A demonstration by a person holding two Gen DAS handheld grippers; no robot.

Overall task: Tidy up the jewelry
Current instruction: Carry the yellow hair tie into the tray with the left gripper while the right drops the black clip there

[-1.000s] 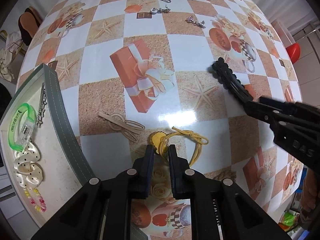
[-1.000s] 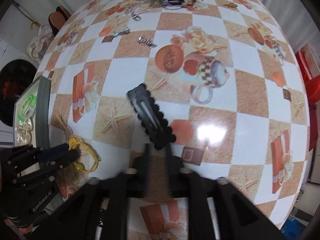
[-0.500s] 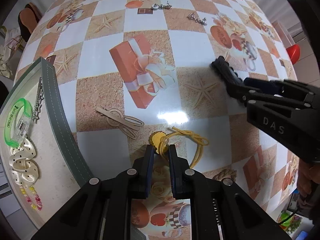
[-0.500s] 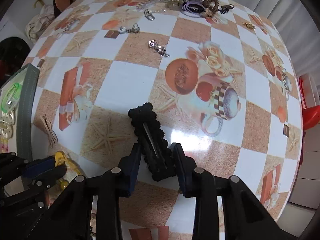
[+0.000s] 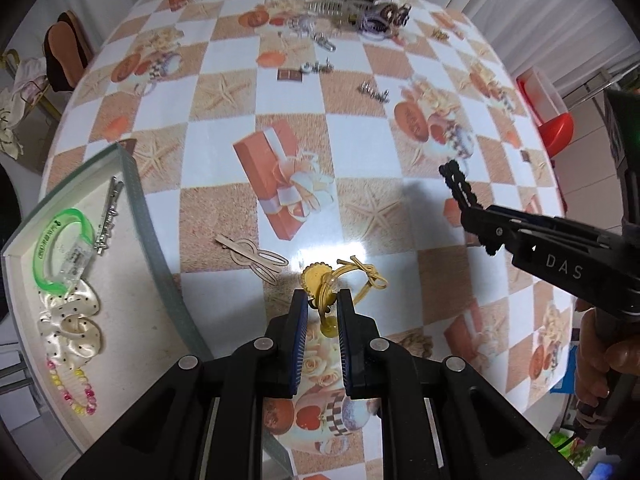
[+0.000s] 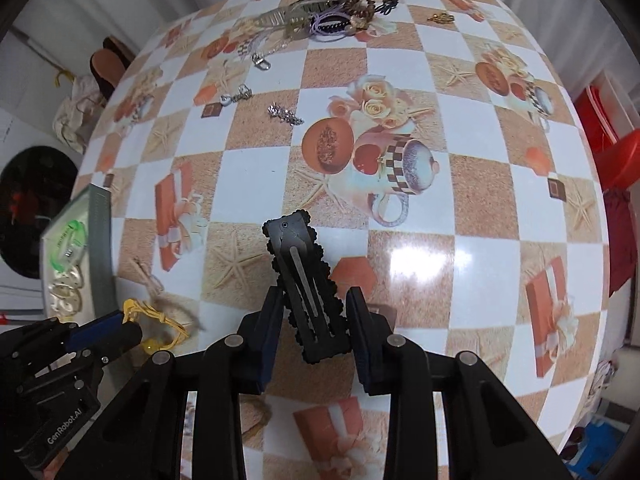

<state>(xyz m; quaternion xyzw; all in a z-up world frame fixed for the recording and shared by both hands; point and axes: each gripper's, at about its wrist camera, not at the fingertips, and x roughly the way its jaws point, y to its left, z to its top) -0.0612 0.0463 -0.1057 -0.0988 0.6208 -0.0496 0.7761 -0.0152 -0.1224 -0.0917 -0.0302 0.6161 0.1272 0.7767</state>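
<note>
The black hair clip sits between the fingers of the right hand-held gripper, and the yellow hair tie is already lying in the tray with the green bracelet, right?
Not quite. The yellow hair tie isn't in the tray; it's on the table, between the left hand-held gripper's fingers, as the left wrist view shows. The black hair clip is indeed between the right hand-held gripper's fingers.

The right gripper (image 6: 310, 330) has closed around the black hair clip (image 6: 306, 284) and raised it off the table (image 6: 480, 216); the left gripper (image 5: 322, 310) has lifted the yellow hair tie (image 5: 340, 284).

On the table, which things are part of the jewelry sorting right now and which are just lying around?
In hand:
yellow hair tie in left gripper
black hair clip in right gripper
tray

Lying about:
beige clip
accessory pile
red stool
</note>
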